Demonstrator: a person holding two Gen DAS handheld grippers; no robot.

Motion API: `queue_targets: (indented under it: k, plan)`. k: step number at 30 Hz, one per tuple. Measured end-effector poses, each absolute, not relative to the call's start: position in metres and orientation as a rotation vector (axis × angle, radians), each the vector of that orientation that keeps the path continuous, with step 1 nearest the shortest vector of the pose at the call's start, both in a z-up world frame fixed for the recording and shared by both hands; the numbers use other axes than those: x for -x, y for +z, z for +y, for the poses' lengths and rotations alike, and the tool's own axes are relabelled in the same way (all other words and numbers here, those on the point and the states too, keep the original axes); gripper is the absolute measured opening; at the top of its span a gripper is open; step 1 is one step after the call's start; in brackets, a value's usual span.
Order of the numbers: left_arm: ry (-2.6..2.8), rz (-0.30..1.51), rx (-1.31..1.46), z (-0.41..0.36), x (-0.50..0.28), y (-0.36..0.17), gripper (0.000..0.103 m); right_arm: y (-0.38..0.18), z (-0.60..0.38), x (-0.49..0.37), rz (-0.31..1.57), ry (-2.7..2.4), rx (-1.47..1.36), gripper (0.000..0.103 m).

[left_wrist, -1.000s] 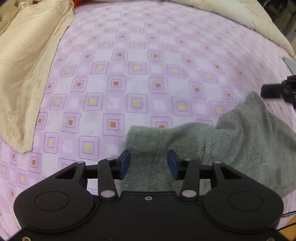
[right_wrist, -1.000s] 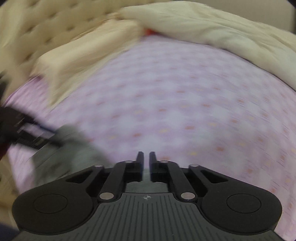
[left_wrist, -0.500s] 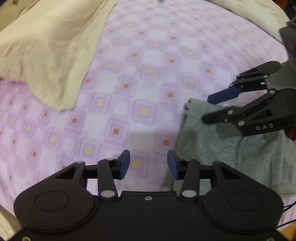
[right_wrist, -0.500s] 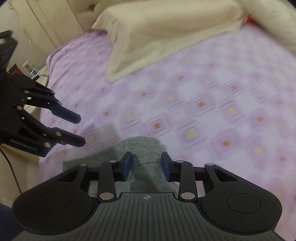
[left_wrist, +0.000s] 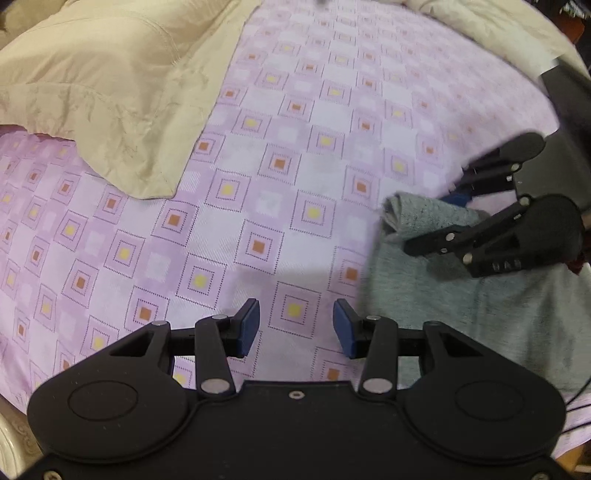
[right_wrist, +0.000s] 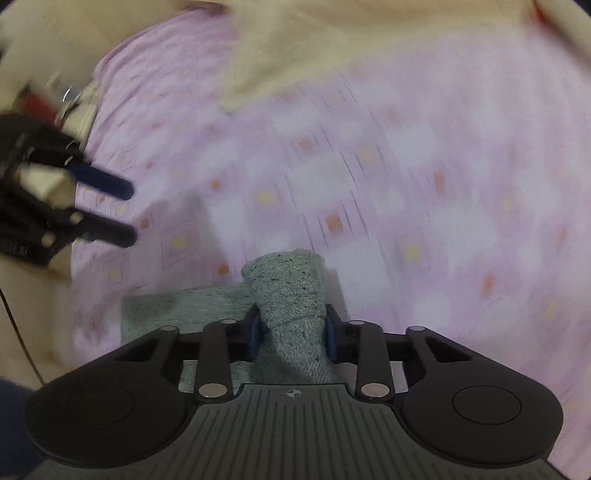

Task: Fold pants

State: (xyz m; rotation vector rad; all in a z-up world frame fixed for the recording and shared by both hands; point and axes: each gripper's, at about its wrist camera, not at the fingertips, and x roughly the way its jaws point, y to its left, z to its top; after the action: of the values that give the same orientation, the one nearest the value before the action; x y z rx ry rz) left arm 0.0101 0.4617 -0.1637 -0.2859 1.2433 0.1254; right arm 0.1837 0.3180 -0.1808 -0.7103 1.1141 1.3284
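Observation:
The grey pants (left_wrist: 469,295) lie on the purple checked bedsheet (left_wrist: 295,155) at the right of the left wrist view. My right gripper (left_wrist: 436,221) is shut on a bunched fold of the pants (right_wrist: 291,295) and holds it lifted off the sheet. My left gripper (left_wrist: 295,328) is open and empty, over bare sheet just left of the pants' edge. It also shows in the right wrist view (right_wrist: 125,210), at the far left, apart from the pants.
A cream pillow (left_wrist: 110,85) lies at the upper left of the bed. A cream quilt (left_wrist: 491,26) runs along the far edge. The bed's near edge is just below my left gripper. The right wrist view is motion-blurred.
My left gripper has moved left off the pants onto bare sheet, staying open. My right gripper has opened, come down onto the pants and closed on a fold, raising it.

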Motion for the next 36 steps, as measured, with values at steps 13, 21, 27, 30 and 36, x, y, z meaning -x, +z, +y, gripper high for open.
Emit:
queue_targets:
  k: [13,21,27,30,36]
  plan:
    - [-0.045,1.232,0.210,0.410,-0.030,-0.160,0.052,-0.161,0.313,-0.176,0.848,1.300,0.523,0.040]
    - [-0.027,1.262,0.053,0.369,-0.064,-0.197,0.055,-0.113,0.149,-0.179,0.911,0.802,0.298,0.040]
    - [0.159,1.329,0.000,0.389,-0.062,-0.221,0.071,-0.152,0.086,-0.109,1.074,0.612,0.383,0.039]
    - [0.181,1.322,0.066,0.389,-0.061,-0.206,0.056,-0.188,0.062,-0.078,1.224,0.470,0.455,0.039]
    - [-0.020,1.189,0.161,0.331,-0.047,-0.164,0.055,-0.183,0.012,-0.045,1.285,0.283,0.362,0.034]
